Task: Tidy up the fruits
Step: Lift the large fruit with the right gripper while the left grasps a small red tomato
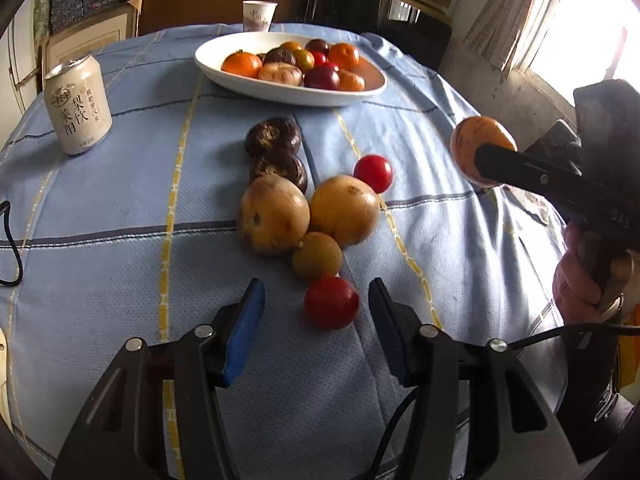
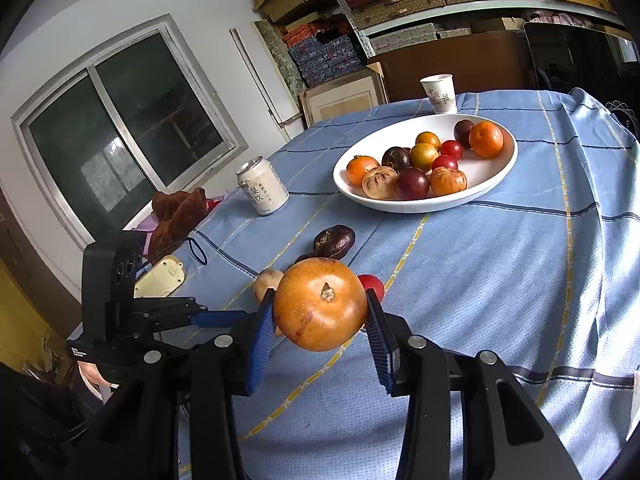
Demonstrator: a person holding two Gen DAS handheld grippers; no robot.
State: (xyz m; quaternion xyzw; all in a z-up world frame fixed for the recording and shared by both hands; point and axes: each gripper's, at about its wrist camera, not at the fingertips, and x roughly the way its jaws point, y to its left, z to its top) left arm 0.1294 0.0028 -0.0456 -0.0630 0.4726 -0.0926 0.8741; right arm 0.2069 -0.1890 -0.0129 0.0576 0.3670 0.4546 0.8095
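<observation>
A white oval bowl at the far side of the table holds several oranges, tomatoes and dark fruits. Loose fruit lies mid-table: two dark purple fruits, two large tan fruits, a small brown fruit and two red tomatoes. My left gripper is open, with the near red tomato between its blue pads. My right gripper is shut on an orange-tan fruit and holds it above the table.
A white drink can stands at the left. A paper cup stands behind the bowl. A black cable lies at the left edge. The blue checked tablecloth covers the table.
</observation>
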